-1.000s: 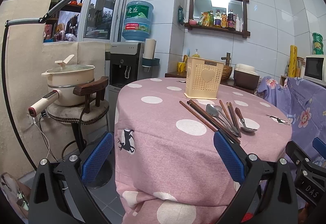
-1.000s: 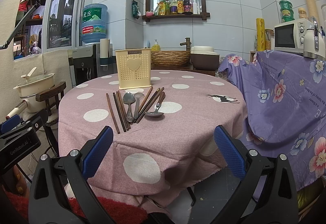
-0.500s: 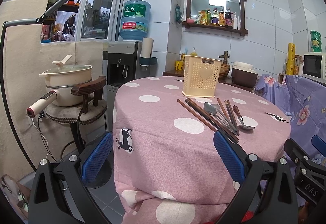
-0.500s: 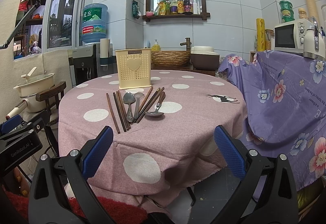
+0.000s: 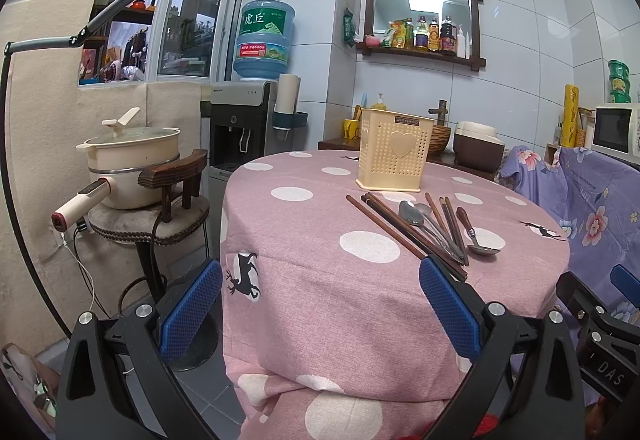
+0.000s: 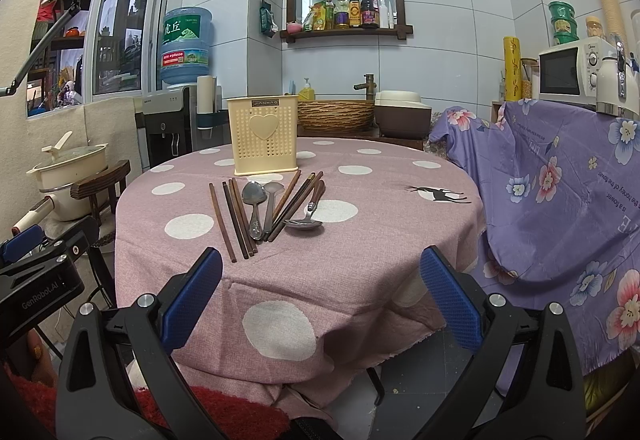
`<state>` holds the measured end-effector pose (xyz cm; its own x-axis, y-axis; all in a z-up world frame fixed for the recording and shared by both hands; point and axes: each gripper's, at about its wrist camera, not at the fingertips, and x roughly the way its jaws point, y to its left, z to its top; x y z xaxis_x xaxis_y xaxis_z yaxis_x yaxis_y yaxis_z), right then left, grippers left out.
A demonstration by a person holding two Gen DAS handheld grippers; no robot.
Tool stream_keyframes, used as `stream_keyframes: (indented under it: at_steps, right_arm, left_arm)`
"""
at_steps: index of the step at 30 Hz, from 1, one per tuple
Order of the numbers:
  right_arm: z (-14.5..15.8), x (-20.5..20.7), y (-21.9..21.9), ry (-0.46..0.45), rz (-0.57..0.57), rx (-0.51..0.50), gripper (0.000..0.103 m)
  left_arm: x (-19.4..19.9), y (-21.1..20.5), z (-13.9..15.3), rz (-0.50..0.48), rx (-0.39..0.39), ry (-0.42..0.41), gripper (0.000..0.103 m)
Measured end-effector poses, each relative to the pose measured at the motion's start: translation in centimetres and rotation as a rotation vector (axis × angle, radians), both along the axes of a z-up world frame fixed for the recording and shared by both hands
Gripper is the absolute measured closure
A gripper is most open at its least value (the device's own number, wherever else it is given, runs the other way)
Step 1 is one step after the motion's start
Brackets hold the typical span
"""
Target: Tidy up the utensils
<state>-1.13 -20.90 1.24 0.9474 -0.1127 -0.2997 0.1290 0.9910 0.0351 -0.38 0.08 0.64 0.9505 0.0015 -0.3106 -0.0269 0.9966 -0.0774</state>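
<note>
A cream perforated utensil holder (image 5: pixel 394 154) (image 6: pixel 263 135) with a heart on its front stands upright on the round pink polka-dot table (image 5: pixel 304 252) (image 6: pixel 360 240). In front of it lie several brown chopsticks (image 5: pixel 394 230) (image 6: pixel 232 218), two steel spoons (image 5: pixel 416 218) (image 6: pixel 256 204) and a wooden-handled spoon (image 5: pixel 476 236) (image 6: pixel 308 216). My left gripper (image 5: pixel 320 310) is open and empty, below the table's near left edge. My right gripper (image 6: pixel 320 302) is open and empty too, before the table's front edge. Both are well short of the utensils.
A stool carrying a cream electric pot (image 5: pixel 132 160) (image 6: pixel 70 168) stands left of the table, with a water dispenser (image 5: pixel 248 128) behind. A purple floral cloth (image 6: pixel 560 180) covers furniture on the right, with a microwave (image 6: pixel 576 70) on top. A basket (image 6: pixel 336 114) sits behind the table.
The left wrist view has drifted slightly, so the table and holder sit a little lower and more to the left in it. The right gripper has stayed still. Nothing on the table moved.
</note>
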Motion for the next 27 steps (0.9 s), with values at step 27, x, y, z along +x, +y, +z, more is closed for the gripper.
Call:
stream_keyframes:
  at_steps: [27]
  right_arm:
    - [0.05,0.05,0.02,0.002,0.001,0.0,0.005]
  left_arm:
    - [-0.01,-0.61,-0.02,-0.004,0.011,-0.001,0.005]
